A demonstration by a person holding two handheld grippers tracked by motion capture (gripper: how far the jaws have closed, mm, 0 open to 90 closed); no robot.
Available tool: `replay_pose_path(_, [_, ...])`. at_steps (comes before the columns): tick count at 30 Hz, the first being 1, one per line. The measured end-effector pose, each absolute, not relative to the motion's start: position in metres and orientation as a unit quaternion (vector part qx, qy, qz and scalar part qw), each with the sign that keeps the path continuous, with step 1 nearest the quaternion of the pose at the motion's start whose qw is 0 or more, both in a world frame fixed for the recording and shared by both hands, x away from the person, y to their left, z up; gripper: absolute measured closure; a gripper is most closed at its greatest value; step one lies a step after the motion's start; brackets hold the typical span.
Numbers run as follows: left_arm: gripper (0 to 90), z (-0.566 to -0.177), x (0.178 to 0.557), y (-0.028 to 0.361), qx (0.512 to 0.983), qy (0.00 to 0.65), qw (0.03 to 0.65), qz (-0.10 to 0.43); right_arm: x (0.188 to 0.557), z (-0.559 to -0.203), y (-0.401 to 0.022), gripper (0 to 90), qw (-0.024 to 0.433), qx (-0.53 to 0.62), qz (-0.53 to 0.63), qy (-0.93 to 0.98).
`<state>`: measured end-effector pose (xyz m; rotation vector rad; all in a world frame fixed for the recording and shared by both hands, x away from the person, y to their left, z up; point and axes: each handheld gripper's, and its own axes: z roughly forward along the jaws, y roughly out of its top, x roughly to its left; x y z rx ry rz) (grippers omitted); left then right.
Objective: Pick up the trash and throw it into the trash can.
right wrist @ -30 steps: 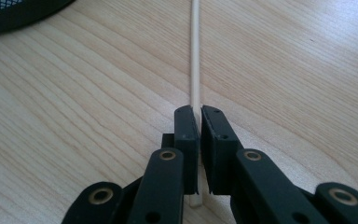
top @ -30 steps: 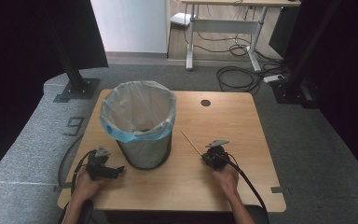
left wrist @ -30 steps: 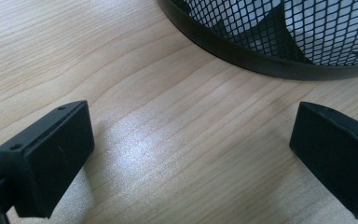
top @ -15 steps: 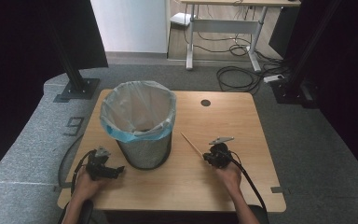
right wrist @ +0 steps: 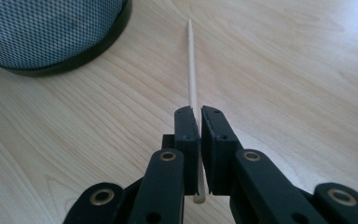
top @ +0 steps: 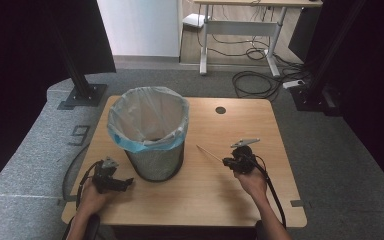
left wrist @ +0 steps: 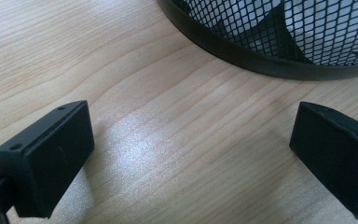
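A black mesh bin point(top: 152, 140) with a pale plastic liner stands on the wooden table point(top: 220, 195), left of centre. My right gripper point(top: 227, 161) is shut on a thin wooden stick point(top: 208, 153), which points from its jaws toward the bin. In the right gripper view the stick point(right wrist: 192, 79) runs forward between the closed jaws of the right gripper point(right wrist: 199, 119), with the bin's base point(right wrist: 60, 42) at upper left. My left gripper point(top: 125, 182) rests open on the table beside the bin's left front. The left gripper point(left wrist: 191, 140) has bare wood between its jaws, the mesh wall point(left wrist: 279, 37) just ahead.
A small round grommet hole point(top: 220, 110) sits near the table's far edge. Grey carpet surrounds the table, with black stand bases point(top: 82, 95) at back left and cables point(top: 260, 80) and a desk frame behind.
The right hand has lifted and shifted slightly right with the stick in its jaws. The left gripper has stayed in place.
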<state>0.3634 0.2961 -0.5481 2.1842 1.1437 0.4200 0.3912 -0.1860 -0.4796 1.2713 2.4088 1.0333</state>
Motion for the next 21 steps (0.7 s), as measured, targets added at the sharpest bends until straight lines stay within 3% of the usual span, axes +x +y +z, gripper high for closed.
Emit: replay_pose_path(21, [0.0, -0.548, 0.363, 0.296, 0.828, 0.434, 0.316, 0.161, 0.397, -0.409, -0.191, 84.6, 0.105, 0.421, 0.386, 0.814])
